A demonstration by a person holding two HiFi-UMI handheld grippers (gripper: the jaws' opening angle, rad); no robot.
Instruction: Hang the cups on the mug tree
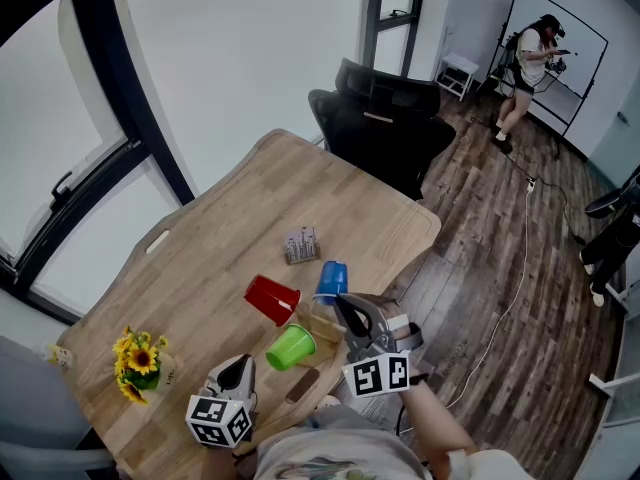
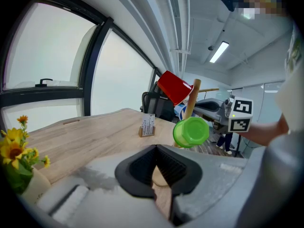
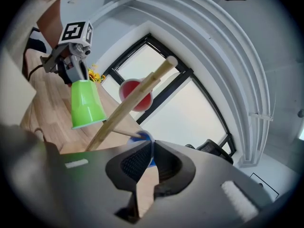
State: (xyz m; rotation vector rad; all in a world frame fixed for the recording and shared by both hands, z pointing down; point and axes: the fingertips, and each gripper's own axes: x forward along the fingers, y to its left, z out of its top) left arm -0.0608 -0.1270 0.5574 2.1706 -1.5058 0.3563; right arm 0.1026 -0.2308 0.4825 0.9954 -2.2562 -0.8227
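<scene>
Jaws of my right gripper (image 3: 151,151) pinch the blue cup (image 1: 331,280) by its rim, one o'clock of the mug tree (image 1: 322,324); left gripper (image 2: 154,167) pressed together, empty.

A red cup (image 1: 271,299) at ten o'clock, a blue cup (image 1: 331,281) at one o'clock and a lime-green cup (image 1: 291,347) at seven o'clock ring the pale wooden mug tree (image 3: 133,100) on a light, fine-grained wood table (image 1: 250,208); yellow sunflowers (image 1: 138,358) brighten its eight o'clock corner, and black-and-white square markers pattern the grey left gripper (image 1: 243,362) and right gripper (image 1: 340,306), beside a dark, streaked plank floor (image 1: 500,268)
</scene>
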